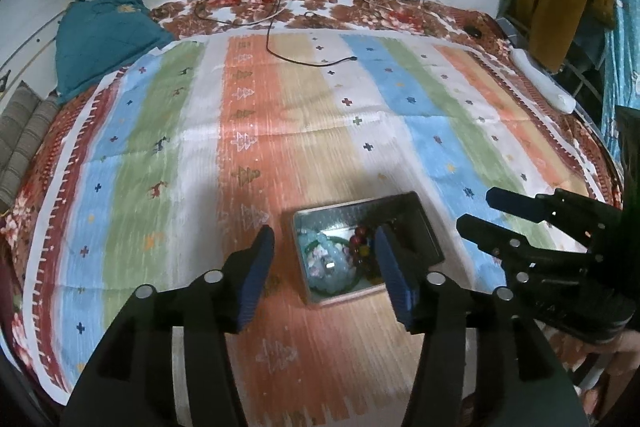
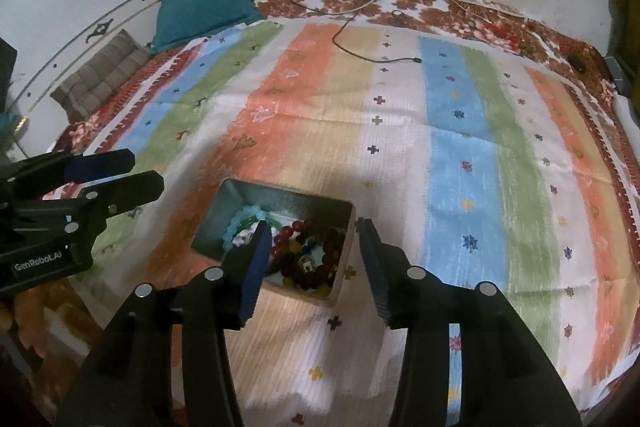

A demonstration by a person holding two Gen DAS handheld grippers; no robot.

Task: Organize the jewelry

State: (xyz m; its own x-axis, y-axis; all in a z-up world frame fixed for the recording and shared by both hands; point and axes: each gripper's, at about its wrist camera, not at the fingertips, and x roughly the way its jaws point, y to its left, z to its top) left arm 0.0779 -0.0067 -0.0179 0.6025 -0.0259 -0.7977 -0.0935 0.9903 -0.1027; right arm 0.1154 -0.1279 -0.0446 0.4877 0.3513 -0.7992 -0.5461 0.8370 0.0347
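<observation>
An open metal box (image 1: pixel 298 223) (image 2: pixel 216 219) lies on the striped cloth. It holds a pale blue bead bracelet (image 1: pixel 332 263) (image 2: pixel 240 223) and dark red and mixed-colour bead bracelets (image 1: pixel 360 239) (image 2: pixel 316 251). Its dark lid (image 1: pixel 416 227) stands open on the box's right in the left wrist view. My left gripper (image 1: pixel 324 239) is open and empty above the box. My right gripper (image 2: pixel 314 231) is open and empty above the box's near right part. Each gripper shows in the other's view, right gripper (image 1: pixel 476 207), left gripper (image 2: pixel 148 171).
The striped cloth (image 1: pixel 360 115) (image 2: pixel 400 131) covers a bed with a floral sheet (image 1: pixel 340 7). A black cable (image 1: pixel 312 61) (image 2: pixel 376 59) lies across the far part. A teal pillow (image 1: pixel 100 35) (image 2: pixel 200 7) and a striped cushion (image 1: pixel 24 139) (image 2: pixel 100 75) lie at the far left.
</observation>
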